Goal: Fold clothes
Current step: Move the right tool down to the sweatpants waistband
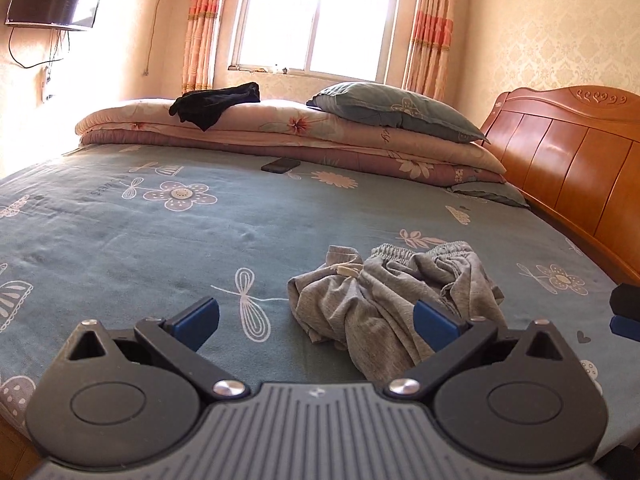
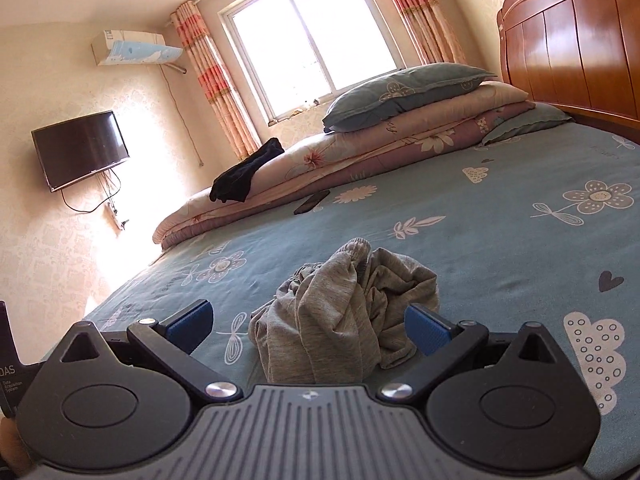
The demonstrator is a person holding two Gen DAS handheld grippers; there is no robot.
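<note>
While spread wide and empty, left gripper (image 1: 316,322) low over the bed (image 1: 120,236), blue fingers (image 1: 198,318) well apart. Crumpled grey trousers (image 1: 392,296) heaped on the teal flowered sheet, ahead and toward the right finger, part of the cloth behind that pad. Right gripper (image 2: 310,326) likewise gaping, nothing between its fingers (image 2: 428,330); same grey trousers (image 2: 344,316) bunched straight ahead between them, elastic waistband up top. Far beyond the fingertips: black phone (image 1: 281,165), black garment (image 1: 212,106) on folded quilts (image 1: 280,128).
</note>
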